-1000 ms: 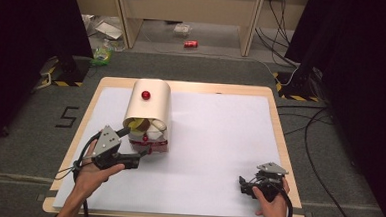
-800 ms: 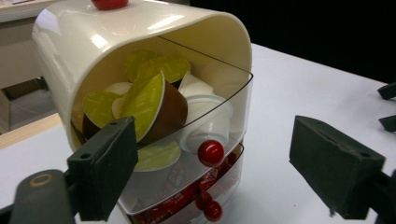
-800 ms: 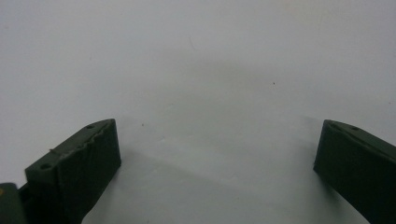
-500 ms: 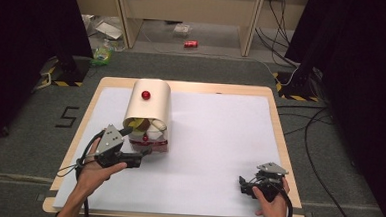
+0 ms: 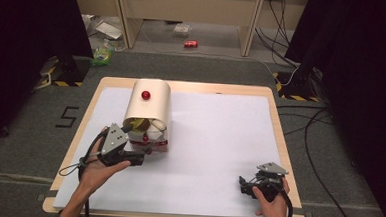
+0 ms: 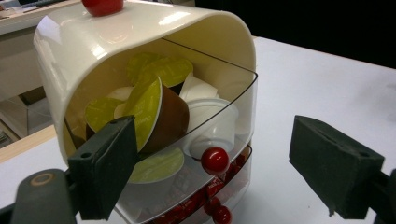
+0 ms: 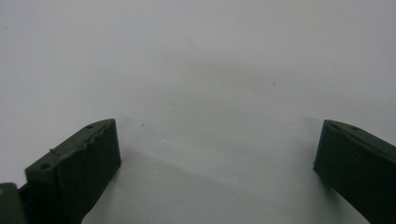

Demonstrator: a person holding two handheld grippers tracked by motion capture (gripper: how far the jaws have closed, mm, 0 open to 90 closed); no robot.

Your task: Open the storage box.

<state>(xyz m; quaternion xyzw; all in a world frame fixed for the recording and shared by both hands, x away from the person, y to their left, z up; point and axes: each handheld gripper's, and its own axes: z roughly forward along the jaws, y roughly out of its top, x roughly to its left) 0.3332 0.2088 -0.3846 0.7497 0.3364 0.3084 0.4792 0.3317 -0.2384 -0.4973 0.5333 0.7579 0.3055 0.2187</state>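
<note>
Unlabelled green-lidded capsules (image 6: 150, 105) in dispenser (image 6: 116, 42)

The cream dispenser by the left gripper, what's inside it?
The cream dispenser holds green-lidded pods and white creamer cups in its clear drawer; red items fill the lower drawer. Deeper contents are hidden by the hood.

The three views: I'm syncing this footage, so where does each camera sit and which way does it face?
High view: above the table's near edge, facing forward and down; both forearms show.
Left gripper view: on the left tool, facing the cream plastic capsule dispenser with clear drawers.
Right gripper view: on the right tool, facing bare white tabletop.
Shared: high and left views show the dispenser.
</note>
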